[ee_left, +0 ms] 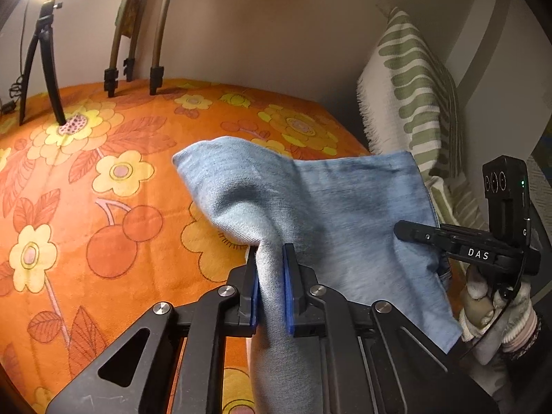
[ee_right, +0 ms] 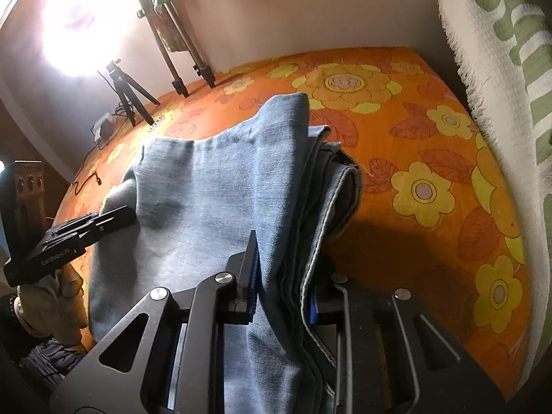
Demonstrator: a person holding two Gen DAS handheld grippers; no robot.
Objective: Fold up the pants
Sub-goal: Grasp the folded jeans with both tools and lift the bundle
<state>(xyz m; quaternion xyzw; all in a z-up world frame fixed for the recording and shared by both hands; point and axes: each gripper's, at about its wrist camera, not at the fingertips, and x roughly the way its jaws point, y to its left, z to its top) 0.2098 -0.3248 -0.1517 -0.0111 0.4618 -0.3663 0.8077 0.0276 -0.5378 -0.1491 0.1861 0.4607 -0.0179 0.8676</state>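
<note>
Your left gripper [ee_left: 270,286], black-framed with blue pads, is clamped on a bunched ridge of the light blue denim pants [ee_left: 331,207]; the cloth fills the narrow gap between the pads and hangs down below them. That pinch gathers one edge so the fabric lifts as a sheet and does not slide out.

Your right gripper [ee_right: 283,293] is clamped on the other edge, where several layers and a stitched hem stack up. The left pad presses on the cloth, while the right pad is mostly hidden behind the layers, so the thicker bundle keeps those jaws a little further apart. From the left wrist view you can see that gripper's black finger lying against the far side of the pants, with your gloved hand [ee_left: 483,303] under it.

Between the two grips the pants are raised off the orange bedspread with yellow flowers [ee_left: 103,179], draped in a soft sag. The holds sit on opposite edges, which keeps the cloth spread and lets you carry one half over the other.

Beyond, a white cushion with green stripes [ee_left: 410,93] leans at the bed's side, near the pants. Black tripod legs [ee_left: 41,65] stand at the far edge under a bright lamp [ee_right: 79,24], well apart from the fold.
</note>
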